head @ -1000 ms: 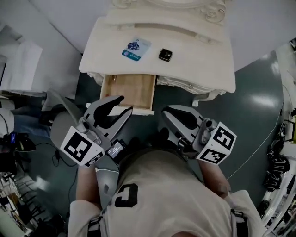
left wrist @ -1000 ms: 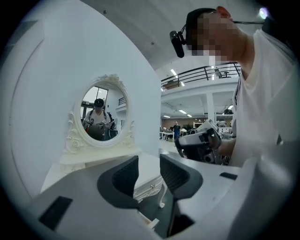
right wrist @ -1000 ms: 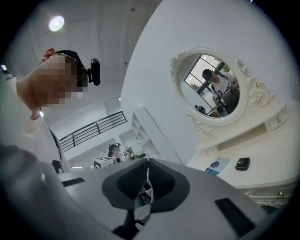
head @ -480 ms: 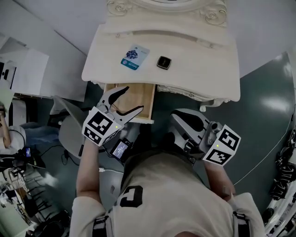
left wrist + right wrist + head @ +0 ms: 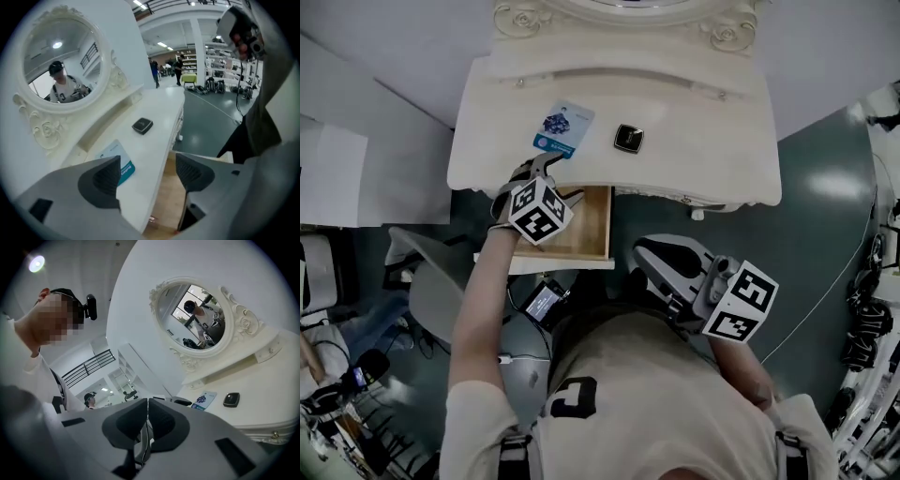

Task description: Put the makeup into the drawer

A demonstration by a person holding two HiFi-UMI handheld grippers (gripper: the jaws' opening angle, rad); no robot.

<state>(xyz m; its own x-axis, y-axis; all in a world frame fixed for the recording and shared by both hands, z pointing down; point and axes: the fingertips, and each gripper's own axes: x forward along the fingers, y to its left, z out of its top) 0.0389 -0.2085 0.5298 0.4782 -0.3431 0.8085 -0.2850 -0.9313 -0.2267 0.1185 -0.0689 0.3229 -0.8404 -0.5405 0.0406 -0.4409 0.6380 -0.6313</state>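
Grey left gripper [image 5: 146, 171], jaws just opened wide, tilts down over drawer [image 5: 589, 230].

This is a large indoor hall set up as a recording space. An ornate cream dressing table [image 5: 694, 122] with an oval mirror [image 5: 56, 51] stands alone on a glossy grey-green floor [image 5: 825, 187]. Beyond it are open shelving racks [image 5: 225, 61], ceiling strip lights [image 5: 164, 45], a railed upper gallery [image 5: 86, 369], tangled cables [image 5: 861, 323] and people [image 5: 179, 68] standing about.

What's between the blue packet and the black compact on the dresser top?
Nothing. The tabletop between blue packet and black compact is bare, as the head view and left gripper view both show.
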